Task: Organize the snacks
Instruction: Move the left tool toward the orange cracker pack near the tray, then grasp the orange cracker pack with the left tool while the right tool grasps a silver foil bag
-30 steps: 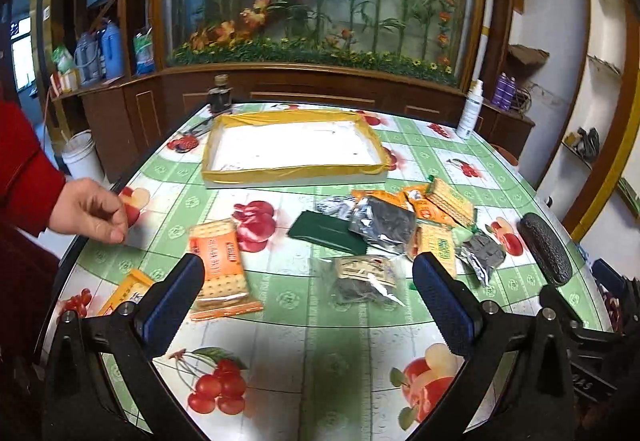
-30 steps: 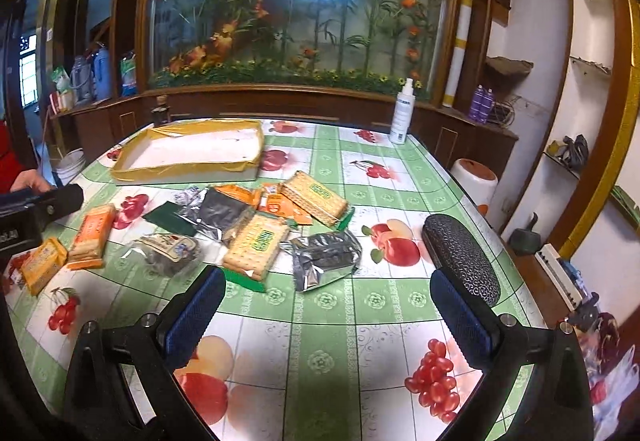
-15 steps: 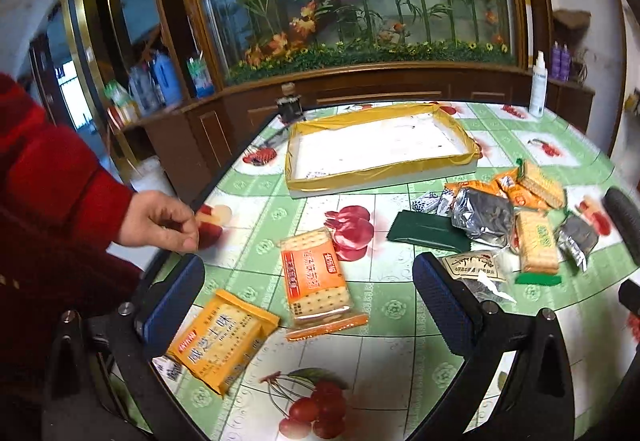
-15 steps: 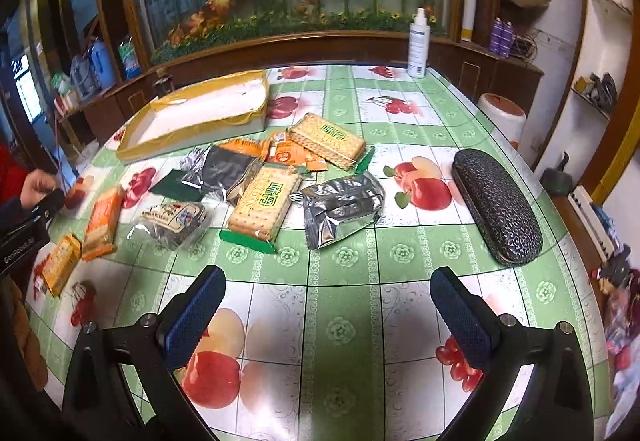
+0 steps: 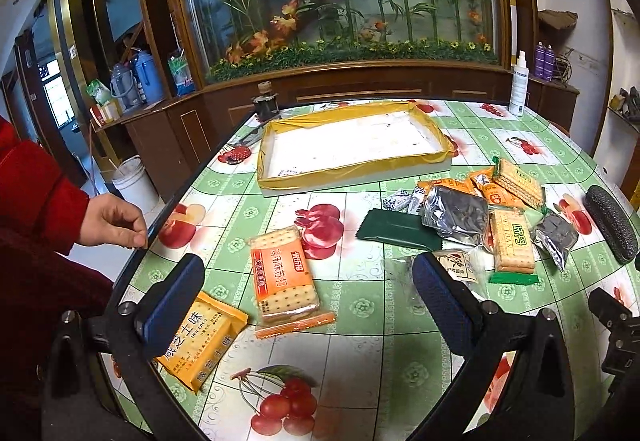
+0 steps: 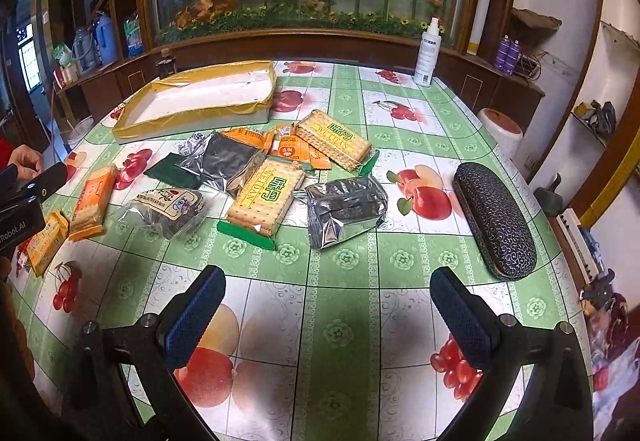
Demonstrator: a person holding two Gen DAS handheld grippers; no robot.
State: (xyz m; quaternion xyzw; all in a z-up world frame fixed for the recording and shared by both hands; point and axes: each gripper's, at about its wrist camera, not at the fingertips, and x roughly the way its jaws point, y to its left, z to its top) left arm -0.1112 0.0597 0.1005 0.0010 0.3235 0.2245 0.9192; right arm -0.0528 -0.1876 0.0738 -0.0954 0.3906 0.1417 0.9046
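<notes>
Snack packets lie scattered on the fruit-print table. An orange cracker pack sits just beyond my open left gripper, and a yellow-orange packet lies partly under its left finger. A pile holds green-ended cracker packs, silver foil bags, a dark green packet and orange sachets. A shallow tray with yellow-taped rim stands empty behind. My right gripper is open over bare tablecloth in front of the pile.
A black glasses case lies at the right side of the table. A white spray bottle stands at the far edge. A person's hand in a red sleeve rests at the table's left edge. A dark small bottle stands behind the tray.
The left view has swung left and nearer to the orange packets, the yellow-orange one coming into view. The right view rose and tilted down over the pile. Both grippers stayed open.
</notes>
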